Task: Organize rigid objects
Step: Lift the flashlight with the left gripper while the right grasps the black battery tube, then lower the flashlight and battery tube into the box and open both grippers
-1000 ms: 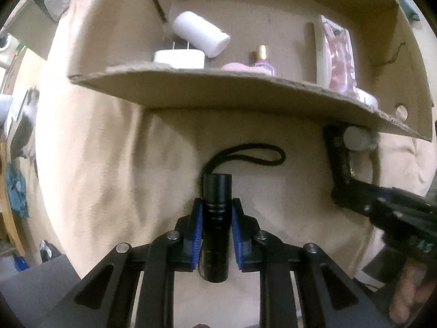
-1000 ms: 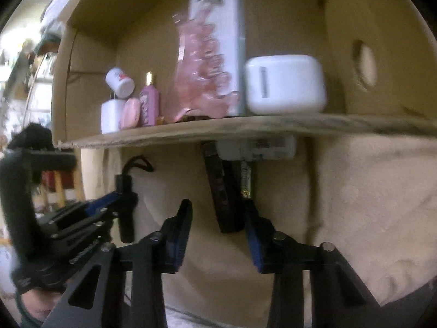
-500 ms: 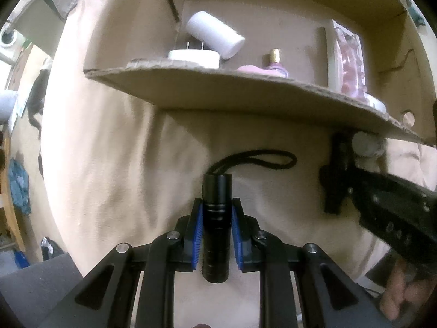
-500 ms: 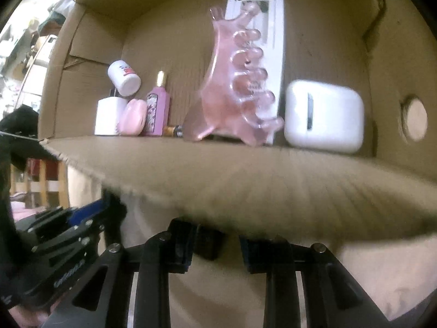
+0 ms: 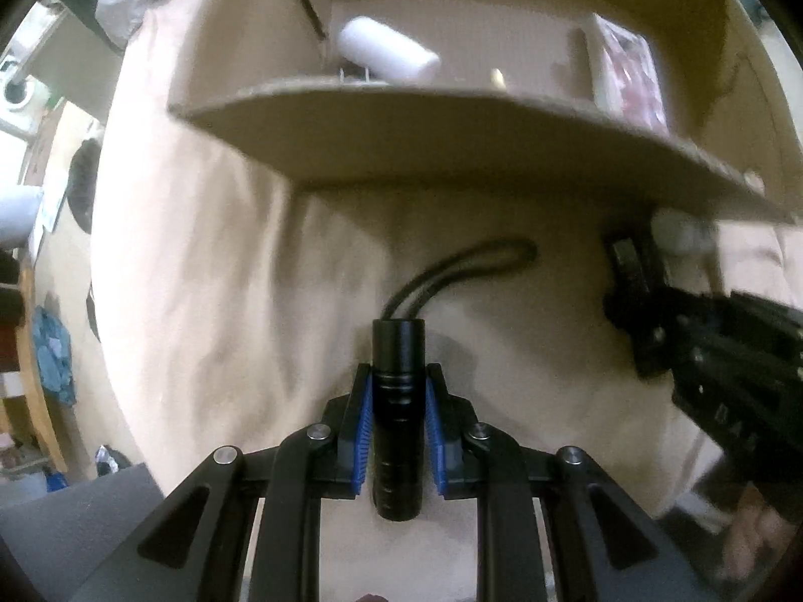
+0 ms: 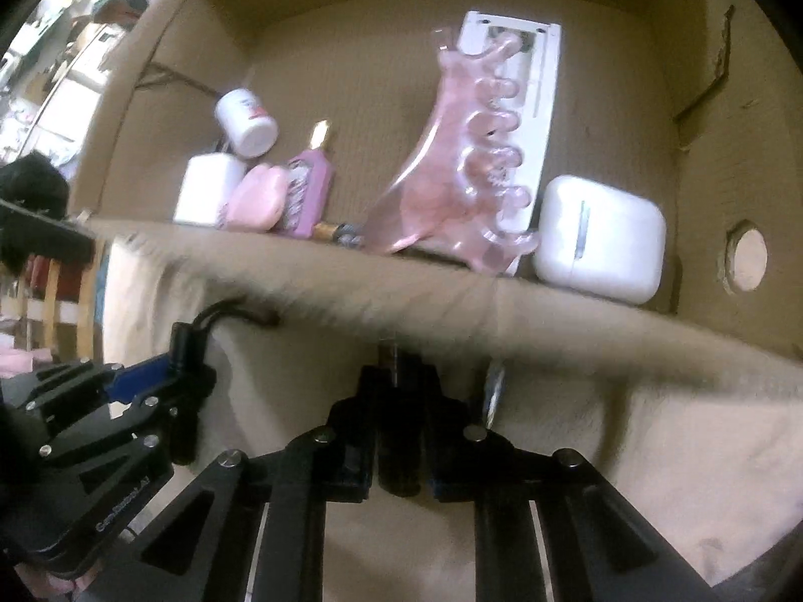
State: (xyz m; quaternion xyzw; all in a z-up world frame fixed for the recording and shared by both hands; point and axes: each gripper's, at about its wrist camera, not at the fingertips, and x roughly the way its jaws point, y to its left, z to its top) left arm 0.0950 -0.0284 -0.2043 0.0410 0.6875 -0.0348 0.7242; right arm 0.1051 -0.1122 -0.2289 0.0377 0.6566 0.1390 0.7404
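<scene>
My left gripper point(image 5: 399, 391) is shut on a black flashlight point(image 5: 398, 346), whose cord loop point(image 5: 482, 256) trails over the beige cloth point(image 5: 226, 301). It points straight down in front of the cardboard box point(image 5: 451, 135). My right gripper point(image 6: 400, 391) is closing, and its pads press the sides of a black bar point(image 6: 399, 451) close under the box's front wall point(image 6: 502, 301). In the left wrist view the black bar point(image 5: 627, 266) sticks out of the right gripper point(image 5: 625, 311). In the right wrist view the left gripper point(image 6: 175, 376) holds the flashlight point(image 6: 183, 346) at the left.
Inside the box stand a white earbud case point(image 6: 599, 238), a pink hair claw point(image 6: 461, 175) against a flat white box point(image 6: 532, 75), a pink bottle point(image 6: 308, 185), a white charger point(image 6: 206, 190) and a white jar point(image 6: 246, 123). A small pale item point(image 6: 494, 386) lies beside the bar.
The right jaws, open around the black bar a second ago, have come together on it. Both grippers have drifted along the box's front wall; the flashlight stays gripped.
</scene>
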